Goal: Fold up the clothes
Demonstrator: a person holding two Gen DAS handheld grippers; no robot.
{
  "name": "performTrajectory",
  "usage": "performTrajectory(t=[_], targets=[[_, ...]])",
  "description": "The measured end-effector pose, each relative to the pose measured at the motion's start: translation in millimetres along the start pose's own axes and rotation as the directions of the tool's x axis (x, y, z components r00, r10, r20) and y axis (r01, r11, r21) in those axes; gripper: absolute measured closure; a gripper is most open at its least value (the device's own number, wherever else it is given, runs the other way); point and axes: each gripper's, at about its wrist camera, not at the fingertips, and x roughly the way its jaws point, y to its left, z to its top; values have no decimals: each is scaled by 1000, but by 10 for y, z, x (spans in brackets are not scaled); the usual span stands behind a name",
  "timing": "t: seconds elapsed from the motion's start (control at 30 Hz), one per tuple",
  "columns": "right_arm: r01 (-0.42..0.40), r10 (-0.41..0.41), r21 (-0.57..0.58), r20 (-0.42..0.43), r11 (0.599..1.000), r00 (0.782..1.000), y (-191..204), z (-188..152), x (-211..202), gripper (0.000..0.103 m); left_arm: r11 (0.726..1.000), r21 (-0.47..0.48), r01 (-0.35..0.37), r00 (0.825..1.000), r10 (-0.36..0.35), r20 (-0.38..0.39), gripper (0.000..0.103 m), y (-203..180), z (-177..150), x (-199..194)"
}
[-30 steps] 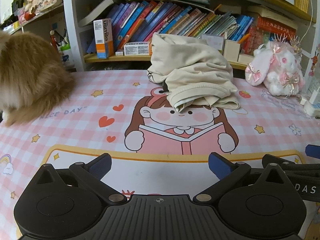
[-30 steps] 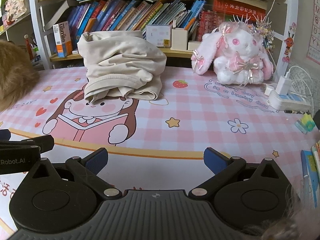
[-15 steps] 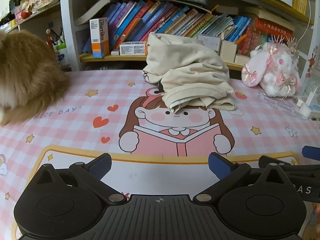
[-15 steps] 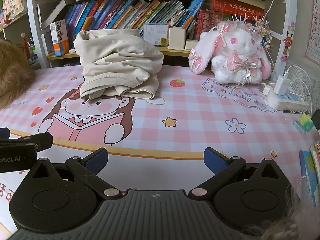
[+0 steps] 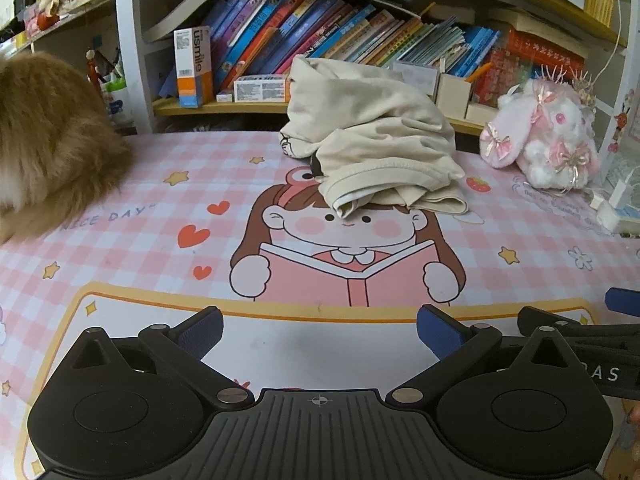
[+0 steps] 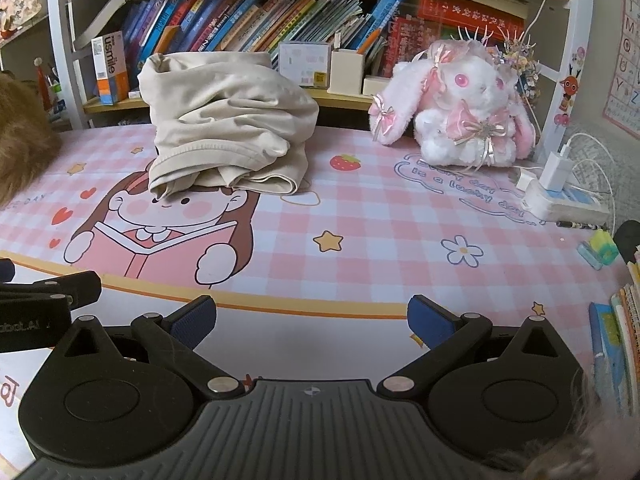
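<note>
Both grippers, left (image 5: 319, 330) & right (image 6: 310, 320), fingers spread wide (holding nothing); beige garment (image 5: 372, 136) heaped well ahead.

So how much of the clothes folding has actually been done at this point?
Nothing looks done yet: the beige garment sits in a crumpled heap on the pink desk mat. Nothing is in hand either; the left gripper and right gripper are both open and empty, short of the heap. Left to do: grasp it, spread it flat, then fold it.
</note>
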Motion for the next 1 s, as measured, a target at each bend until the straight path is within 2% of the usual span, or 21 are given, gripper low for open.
performTrajectory(t=[0.67,1.0], targets=[[-14,14,13,-5,1000,1000,-19,-1,24,0,1000,-8,-24,1000,24,-8,0,28,19,18],[-29,29,40,-19,999,999,-42,-70,28,0,1000,5,16,999,-15,-32,0,57,-12,16]])
